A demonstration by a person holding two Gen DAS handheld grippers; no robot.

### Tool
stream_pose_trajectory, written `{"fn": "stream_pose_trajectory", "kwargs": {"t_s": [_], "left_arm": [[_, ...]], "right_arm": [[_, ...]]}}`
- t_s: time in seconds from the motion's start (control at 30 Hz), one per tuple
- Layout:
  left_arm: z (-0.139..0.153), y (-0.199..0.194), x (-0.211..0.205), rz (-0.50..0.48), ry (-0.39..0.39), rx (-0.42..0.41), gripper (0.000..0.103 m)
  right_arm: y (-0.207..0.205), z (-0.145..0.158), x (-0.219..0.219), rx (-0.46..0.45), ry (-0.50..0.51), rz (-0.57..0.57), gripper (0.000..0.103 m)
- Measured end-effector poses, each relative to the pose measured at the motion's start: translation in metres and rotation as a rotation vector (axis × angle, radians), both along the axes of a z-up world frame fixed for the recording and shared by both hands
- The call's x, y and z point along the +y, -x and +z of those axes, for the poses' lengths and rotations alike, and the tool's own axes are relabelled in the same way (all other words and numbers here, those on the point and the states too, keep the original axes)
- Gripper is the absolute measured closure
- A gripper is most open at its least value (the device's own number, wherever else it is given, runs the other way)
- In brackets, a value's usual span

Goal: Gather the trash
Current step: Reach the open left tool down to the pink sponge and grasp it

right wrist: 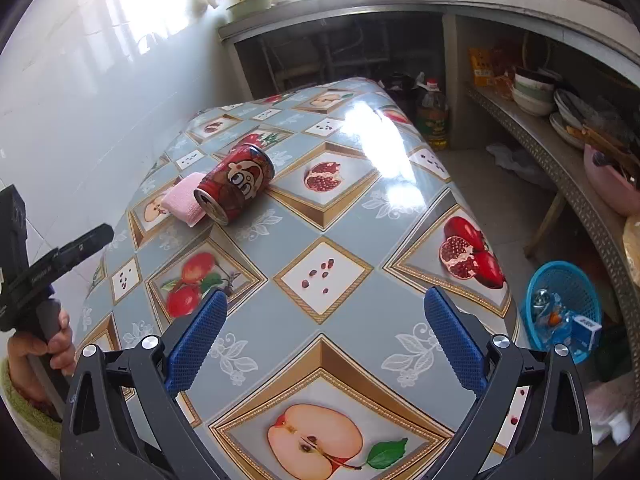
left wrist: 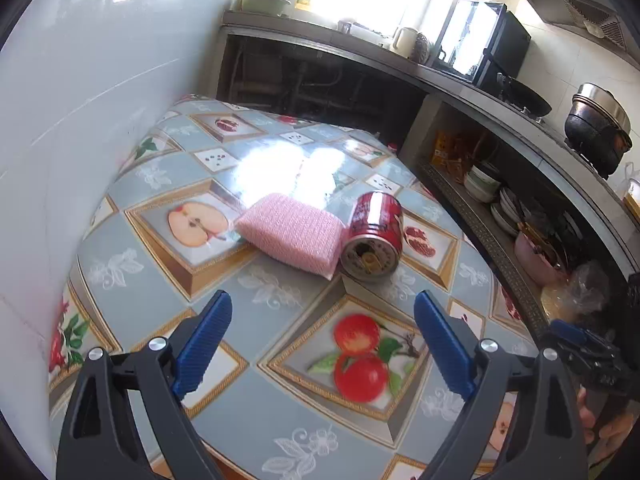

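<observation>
Sideways, a red cartoon-face can (right wrist: 235, 189) touches the pink sponge (right wrist: 185, 198); lettering unreadable.

A: Where does the left wrist view sit?

B: Low over the bench (left wrist: 280, 420), close to its near edge, facing the far edge, with its own left tongs (left wrist: 322, 312) in the foreground and the can (left wrist: 374, 236) just ahead.

A: And the right wrist view?

B: Farther back, looking across from the near right corner, past the right tongs (right wrist: 326, 312). Both share the can (right wrist: 236, 186), the pink sponge (left wrist: 292, 232) and the far shelves (left wrist: 500, 200).
</observation>
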State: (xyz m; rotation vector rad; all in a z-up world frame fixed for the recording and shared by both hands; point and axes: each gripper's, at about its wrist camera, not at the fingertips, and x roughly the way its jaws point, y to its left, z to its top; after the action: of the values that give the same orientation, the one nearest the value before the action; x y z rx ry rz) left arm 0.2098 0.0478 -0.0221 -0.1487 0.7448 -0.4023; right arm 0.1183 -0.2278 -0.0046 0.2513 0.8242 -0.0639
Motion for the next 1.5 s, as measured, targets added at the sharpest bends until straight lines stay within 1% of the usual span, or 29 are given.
{"fn": "stream_pose_trajectory", "kwargs": {"t_s": [0.07, 0.13, 0.17, 0.23, 0.27, 0.3, 0.37, 0.4, 0.47, 0.5, 0.57, 0.63, 0.67, 0.73, 0.83, 0.93, 1.07, 1.13, 1.2, 1.23, 1.27, 1.3, 1.33, 1.37, 1.4, 1.43, 1.47, 1.5], "left_arm": [[0.004, -0.021, 0.000, 0.037, -0.004, -0.006, 0.013], [0.005, -0.050, -0.004, 0.073, -0.028, 0.007, 0.014], [0.005, -0.066, -0.008, 0.077, -0.045, 0.016, 0.020], [0.003, -0.100, -0.020, 0.087, -0.104, 0.025, 0.025], [0.001, -0.118, -0.028, 0.086, -0.131, 0.036, 0.030], [-0.002, -0.132, -0.035, 0.081, -0.154, 0.048, 0.033], [-0.012, -0.168, -0.052, 0.061, -0.224, 0.077, 0.040], [-0.020, -0.185, -0.061, 0.045, -0.270, 0.093, 0.041], [-0.038, -0.211, -0.075, 0.020, -0.363, 0.136, 0.051], [-0.047, -0.222, -0.080, 0.011, -0.411, 0.157, 0.054], [-0.061, -0.233, -0.082, 0.004, -0.473, 0.197, 0.069], [-0.063, -0.232, -0.073, 0.018, -0.464, 0.205, 0.070], [-0.063, -0.229, -0.069, 0.022, -0.470, 0.213, 0.073], [-0.063, -0.216, -0.057, 0.014, -0.466, 0.216, 0.074], [-0.065, -0.185, -0.041, -0.002, -0.459, 0.222, 0.074], [-0.064, -0.149, -0.026, -0.014, -0.435, 0.227, 0.074], [-0.062, -0.100, -0.007, -0.022, -0.367, 0.241, 0.074], [-0.059, -0.073, 0.004, -0.040, -0.278, 0.258, 0.074], [-0.051, -0.053, 0.010, -0.072, -0.176, 0.262, 0.072], [-0.046, -0.042, 0.014, -0.085, -0.132, 0.248, 0.064], [-0.040, -0.032, 0.015, -0.101, -0.104, 0.224, 0.051], [-0.034, -0.026, 0.013, -0.123, -0.083, 0.197, 0.044], [-0.028, -0.018, 0.010, -0.152, -0.067, 0.170, 0.028], [-0.023, -0.010, 0.005, -0.192, -0.058, 0.147, 0.019], [-0.021, -0.007, -0.002, -0.231, -0.054, 0.134, 0.017], [-0.020, -0.002, -0.010, -0.273, -0.055, 0.129, 0.013], [-0.021, 0.000, -0.018, -0.306, -0.065, 0.137, 0.009], [-0.024, 0.004, -0.028, -0.343, -0.087, 0.148, 0.008]], "right_arm": [[-0.001, 0.000, -0.002, 0.003, -0.010, 0.002, 0.008], [-0.002, -0.002, -0.003, 0.006, -0.013, 0.000, 0.008], [-0.003, -0.003, -0.003, 0.010, -0.017, 0.000, 0.008], [-0.005, -0.006, -0.004, 0.017, -0.024, 0.001, 0.008], [-0.005, -0.006, -0.003, 0.019, -0.026, 0.002, 0.008], [-0.005, -0.007, -0.003, 0.021, -0.027, 0.003, 0.008], [-0.005, -0.008, -0.005, 0.023, -0.024, 0.002, 0.008], [-0.005, -0.009, -0.006, 0.024, -0.023, 0.001, 0.008], [-0.005, -0.010, -0.010, 0.029, -0.024, -0.006, 0.009], [-0.005, -0.011, -0.013, 0.031, -0.027, -0.011, 0.009], [-0.005, -0.013, -0.017, 0.036, -0.032, -0.022, 0.009], [-0.005, -0.015, -0.022, 0.042, -0.037, -0.029, 0.009], [-0.005, -0.016, -0.023, 0.043, -0.043, -0.030, 0.009], [-0.004, -0.018, -0.026, 0.046, -0.047, -0.029, 0.009], [-0.007, -0.019, -0.026, 0.049, -0.059, -0.018, 0.009], [-0.007, -0.018, -0.024, 0.041, -0.074, -0.006, 0.009], [-0.002, -0.012, -0.023, 0.028, -0.068, 0.001, 0.009], [0.001, -0.010, -0.025, 0.026, -0.061, 0.000, 0.009], [0.003, -0.008, -0.026, 0.027, -0.057, -0.004, 0.009], [0.003, -0.008, -0.028, 0.028, -0.056, -0.005, 0.009], [0.004, -0.008, -0.028, 0.029, -0.056, -0.006, 0.009], [0.004, -0.008, -0.029, 0.030, -0.056, -0.007, 0.009], [0.005, -0.008, -0.029, 0.030, -0.057, -0.008, 0.009], [0.005, -0.007, -0.028, 0.030, -0.058, -0.006, 0.009], [0.006, -0.007, -0.027, 0.030, -0.060, -0.005, 0.009], [0.006, -0.007, -0.026, 0.030, -0.061, -0.003, 0.009], [0.006, -0.006, -0.026, 0.028, -0.067, -0.002, 0.009], [0.006, -0.006, -0.024, 0.028, -0.070, 0.001, 0.009]]}}
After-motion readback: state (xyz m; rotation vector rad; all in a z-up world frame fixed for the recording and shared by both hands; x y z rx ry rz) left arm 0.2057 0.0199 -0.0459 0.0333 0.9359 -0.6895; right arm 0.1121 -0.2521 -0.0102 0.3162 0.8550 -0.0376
